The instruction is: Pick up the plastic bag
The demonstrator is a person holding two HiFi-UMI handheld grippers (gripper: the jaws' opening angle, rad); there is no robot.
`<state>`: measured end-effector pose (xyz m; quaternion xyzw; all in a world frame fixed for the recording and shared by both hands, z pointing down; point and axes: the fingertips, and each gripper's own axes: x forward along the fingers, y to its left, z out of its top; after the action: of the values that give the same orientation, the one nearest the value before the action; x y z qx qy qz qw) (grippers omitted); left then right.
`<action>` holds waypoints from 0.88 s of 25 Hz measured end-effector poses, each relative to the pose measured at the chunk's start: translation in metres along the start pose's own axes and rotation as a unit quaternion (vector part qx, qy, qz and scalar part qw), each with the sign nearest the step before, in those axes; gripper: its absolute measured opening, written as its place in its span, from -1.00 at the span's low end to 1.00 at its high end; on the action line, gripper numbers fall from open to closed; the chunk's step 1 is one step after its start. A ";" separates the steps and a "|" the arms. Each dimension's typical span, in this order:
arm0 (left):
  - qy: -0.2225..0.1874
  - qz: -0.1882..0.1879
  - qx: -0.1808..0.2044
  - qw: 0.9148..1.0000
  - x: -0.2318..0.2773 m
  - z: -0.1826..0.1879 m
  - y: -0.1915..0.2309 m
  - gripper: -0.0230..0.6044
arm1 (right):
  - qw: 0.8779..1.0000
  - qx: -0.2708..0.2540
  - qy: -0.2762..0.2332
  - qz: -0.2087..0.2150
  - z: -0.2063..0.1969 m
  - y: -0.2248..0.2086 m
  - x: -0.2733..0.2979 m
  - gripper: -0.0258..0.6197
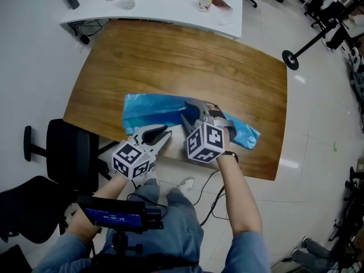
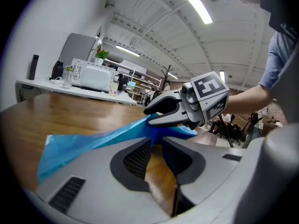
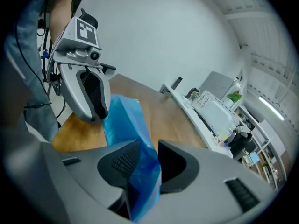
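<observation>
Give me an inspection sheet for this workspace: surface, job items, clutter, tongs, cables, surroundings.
Surface: wooden table, bare apart from the bag.
Job's things: blue plastic bag, lying across the near side, one fold pulled up.
Clutter: nothing seen on the wooden table; the white desk behind it carries mixed items.
Grippers: right tongs shut on a fold of the bag; left tongs open and empty, just short of the bag.
Cables: black cable hanging by the person's legs.
Surroundings: black chair at the left of the head view; stand with a round base on the floor at the right.
</observation>
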<state>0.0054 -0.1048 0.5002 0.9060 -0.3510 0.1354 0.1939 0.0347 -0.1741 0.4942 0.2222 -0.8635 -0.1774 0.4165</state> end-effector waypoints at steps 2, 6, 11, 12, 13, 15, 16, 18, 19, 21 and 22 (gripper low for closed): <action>0.000 -0.003 -0.002 1.000 0.001 -0.001 0.004 -0.64 | 1.000 0.000 0.003 0.003 -0.001 0.003 0.005 -0.69; 0.002 -0.002 -0.008 1.000 0.003 -0.004 0.012 -0.64 | 1.000 0.002 0.007 0.003 -0.006 0.007 0.008 -0.86; 0.005 -0.008 -0.011 1.000 0.008 -0.004 0.013 -0.64 | 1.000 0.007 0.009 -0.002 -0.007 0.007 0.005 -0.92; 0.006 -0.010 -0.012 1.000 0.010 -0.005 0.012 -0.64 | 1.000 0.007 0.008 -0.004 -0.007 0.007 0.004 -0.92; 0.008 -0.012 -0.012 1.000 0.011 -0.005 0.012 -0.64 | 1.000 0.008 0.008 -0.006 -0.007 0.007 0.003 -0.92; 0.011 -0.016 -0.014 1.000 0.014 -0.006 0.010 -0.64 | 1.000 0.009 0.006 -0.013 -0.007 0.005 0.000 -0.92; 0.013 -0.018 -0.015 1.000 0.016 -0.007 0.010 -0.64 | 1.000 0.010 0.004 -0.017 -0.007 0.004 -0.002 -0.92; 0.018 -0.023 -0.017 0.999 0.018 -0.009 0.008 -0.64 | 1.000 0.013 -0.001 -0.027 -0.006 0.002 -0.007 -0.92; 0.019 -0.024 -0.018 0.999 0.020 -0.010 0.008 -0.64 | 0.999 0.014 -0.004 -0.032 -0.005 0.000 -0.010 -0.92; 0.023 -0.027 -0.020 0.999 0.023 -0.010 0.008 -0.64 | 0.999 0.012 -0.007 -0.040 -0.004 -0.004 -0.016 -0.92; 0.024 -0.027 -0.021 0.999 0.024 -0.011 0.009 -0.64 | 0.999 0.011 -0.009 -0.045 -0.002 -0.006 -0.019 -0.92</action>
<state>0.0153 -0.1197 0.5207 0.9074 -0.3242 0.1446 0.2250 0.0486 -0.1692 0.4804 0.2641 -0.8580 -0.1888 0.3981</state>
